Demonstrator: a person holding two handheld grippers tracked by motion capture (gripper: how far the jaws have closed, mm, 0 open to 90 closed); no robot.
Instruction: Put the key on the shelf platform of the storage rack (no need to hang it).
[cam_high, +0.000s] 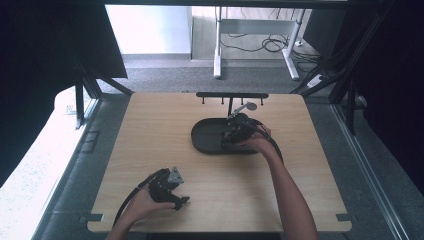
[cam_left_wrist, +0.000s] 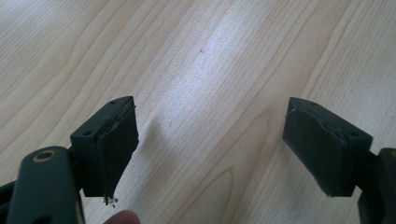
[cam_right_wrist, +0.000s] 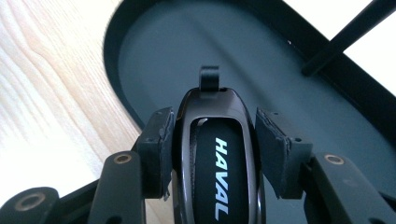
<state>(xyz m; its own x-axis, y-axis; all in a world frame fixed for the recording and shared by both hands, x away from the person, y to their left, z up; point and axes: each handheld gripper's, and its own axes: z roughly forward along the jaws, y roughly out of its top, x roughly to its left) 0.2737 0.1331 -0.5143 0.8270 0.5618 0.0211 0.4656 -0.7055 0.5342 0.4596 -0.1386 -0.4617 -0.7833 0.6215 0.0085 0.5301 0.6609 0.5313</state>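
My right hand-held gripper (cam_right_wrist: 212, 149) clamps the glossy black HAVAL key fob (cam_right_wrist: 217, 154), long axis pointing far, over the black oval tray (cam_right_wrist: 154, 42); my left hand-held gripper (cam_left_wrist: 210, 149) gapes empty.

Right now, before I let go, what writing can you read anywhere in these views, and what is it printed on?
"HAVAL": white capitals running lengthwise on the black key fob held between the jaws of the right claw, over the dark oval tray.

No other text is legible: the wooden table, the left claw and the rack behind the tray show none.
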